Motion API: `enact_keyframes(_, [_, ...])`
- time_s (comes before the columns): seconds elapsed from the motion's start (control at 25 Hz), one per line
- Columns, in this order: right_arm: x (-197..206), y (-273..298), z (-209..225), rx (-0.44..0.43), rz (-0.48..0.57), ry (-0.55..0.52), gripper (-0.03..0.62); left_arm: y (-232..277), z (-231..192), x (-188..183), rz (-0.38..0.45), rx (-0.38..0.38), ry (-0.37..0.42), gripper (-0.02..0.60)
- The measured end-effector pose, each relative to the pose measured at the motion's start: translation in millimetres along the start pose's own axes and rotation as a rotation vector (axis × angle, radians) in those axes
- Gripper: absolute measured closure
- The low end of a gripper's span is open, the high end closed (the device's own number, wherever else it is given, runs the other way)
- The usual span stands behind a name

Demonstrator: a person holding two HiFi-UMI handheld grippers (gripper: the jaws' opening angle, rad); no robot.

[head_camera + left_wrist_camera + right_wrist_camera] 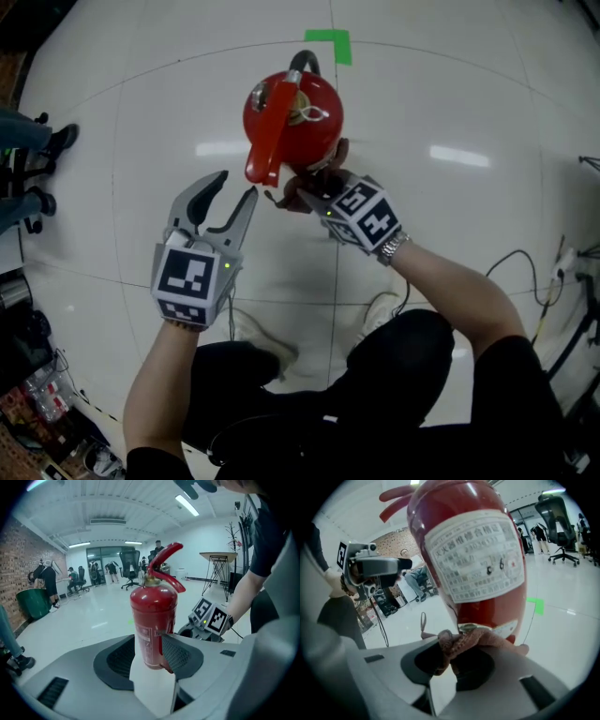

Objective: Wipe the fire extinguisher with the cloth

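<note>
Down on the white floor (487, 84), seen from the head view, the red fire extinguisher (292, 117) stands upright just short of a green tape mark (330, 44). The left gripper (236, 187) hovers beside it on its left, jaws spread wide and holding nothing, apart from the cylinder. The right gripper (298, 192) is tucked against the near side of the extinguisher, and a brownish cloth (317, 176) shows at its tip, against the red body. The person's wrist behind that gripper wears a watch (392, 247).

From the left gripper view, the extinguisher rises in the gap between the two open jaws, beyond them; neither pad presses on it. Its base is hidden behind the right-hand jaw. The right gripper's marker cube (211, 618) shows low to the right of the cylinder. Far behind are office chairs (129, 569) and a green bin (33, 603).

From the right gripper view, the jaws are closed on the bunched cloth, which touches the lower part of the cylinder, just under its white label (473, 559). The left gripper shows off to the left, well clear of the cloth.
</note>
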State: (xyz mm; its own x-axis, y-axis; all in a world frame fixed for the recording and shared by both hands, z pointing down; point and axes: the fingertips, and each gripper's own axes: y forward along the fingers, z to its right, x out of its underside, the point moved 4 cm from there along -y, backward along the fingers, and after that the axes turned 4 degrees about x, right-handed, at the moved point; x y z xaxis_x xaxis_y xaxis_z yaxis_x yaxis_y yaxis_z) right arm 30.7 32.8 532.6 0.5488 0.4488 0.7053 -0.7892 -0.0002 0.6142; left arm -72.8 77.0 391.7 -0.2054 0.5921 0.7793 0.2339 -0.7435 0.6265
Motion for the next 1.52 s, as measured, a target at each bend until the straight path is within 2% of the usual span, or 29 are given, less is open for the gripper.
enact_keyframes(0.12, [-9, -7, -5, -0.005, 0.008, 0.001, 0.516, 12, -2, 12, -0.04, 0.004, -0.008, 0.405])
enact_keyframes(0.36, [-27, -21, -16, -0.004, 0.021, -0.004, 0.516, 23, -13, 16, -0.06, 0.007, -0.019, 0.405])
enact_keyframes(0.6, [-48, -40, -32, 0.017, 0.054, -0.004, 0.516, 23, -31, 17, -0.088, 0.015, 0.014, 0.405])
enact_keyframes(0.92, [-82, -66, -53, 0.061, 0.116, -0.035, 0.516, 24, -46, 22, -0.052, 0.024, -0.02, 0.405])
enact_keyframes(1.12, [-100, -84, -62, 0.079, 0.155, -0.062, 0.516, 22, -49, 19, -0.031, 0.033, -0.015, 0.405])
enact_keyframes(1.52, [-117, -115, -67, 0.138, 0.206, -0.155, 0.516, 19, -59, 22, -0.016, 0.033, -0.055, 0.405])
